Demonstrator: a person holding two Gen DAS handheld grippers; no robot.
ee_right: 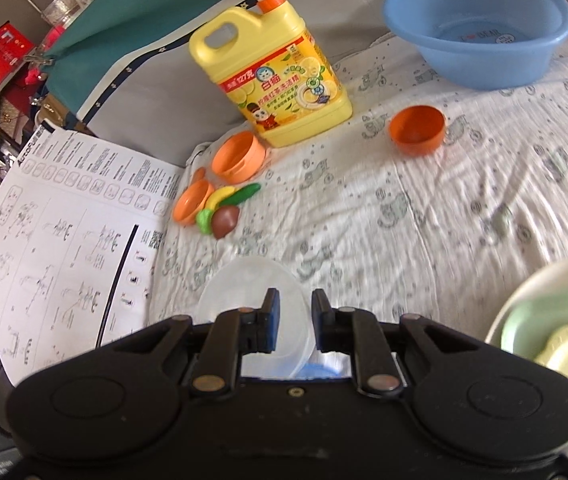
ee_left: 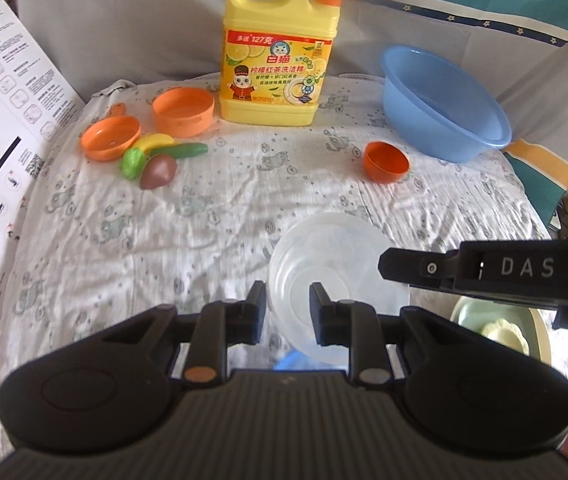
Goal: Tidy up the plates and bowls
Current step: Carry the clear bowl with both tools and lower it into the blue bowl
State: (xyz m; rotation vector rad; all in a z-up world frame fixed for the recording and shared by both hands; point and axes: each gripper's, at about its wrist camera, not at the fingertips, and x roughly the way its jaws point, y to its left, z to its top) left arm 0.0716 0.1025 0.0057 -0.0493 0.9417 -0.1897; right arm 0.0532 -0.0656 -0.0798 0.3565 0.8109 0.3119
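A stack of clear plastic bowls lies on the patterned cloth near the front; it also shows in the right wrist view. My left gripper is part open, its jaws astride the left rim of the stack. My right gripper is part open with the stack's right rim between its jaws; its body shows in the left wrist view. A small orange bowl stands further back. A stack of cream, green and yellow plates sits at the right.
A yellow detergent jug stands at the back, a blue basin to its right. Orange toy dishes and toy fruit lie at the back left. A printed sheet borders the left side.
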